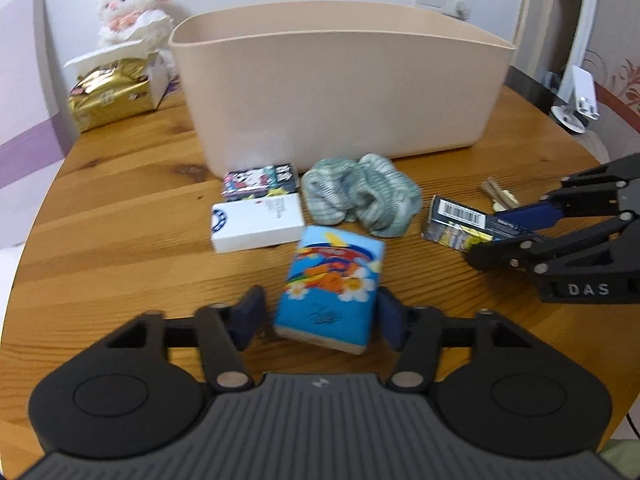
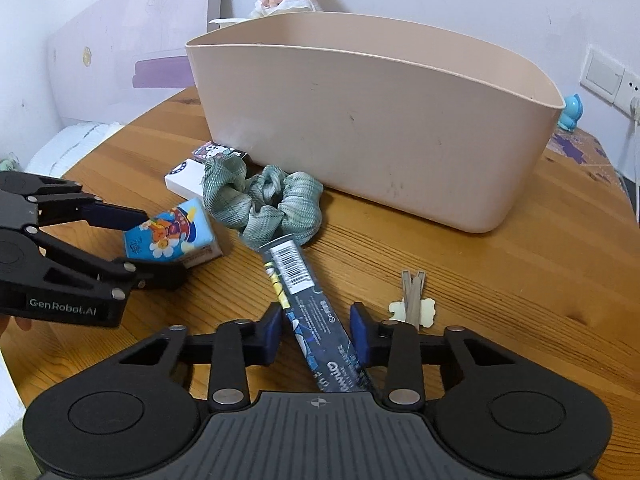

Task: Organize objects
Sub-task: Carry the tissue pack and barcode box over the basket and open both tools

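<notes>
Left wrist view: one beige plastic bin (image 1: 340, 80), smooth-walled and oval, stands far on the round wooden table (image 1: 120, 240). Near it lie two small boxes, one patterned (image 1: 261, 181) and one white (image 1: 256, 222), one crumpled green scrunchie (image 1: 360, 200), and one soft blue tissue pack (image 1: 332, 292). The left gripper (image 1: 320, 316) straddles the pack's near end; its right pad touches, the left stands just off. The far left holds a gold pack (image 1: 112, 96) and a plush lamb (image 1: 132, 4).

Right wrist view: the right gripper (image 2: 316, 328) brackets one flat dark carton (image 2: 308, 304), pads just beside its edges; whether they press, I cannot tell. One wooden clip (image 2: 412, 300) lies right, with bare table beyond.
</notes>
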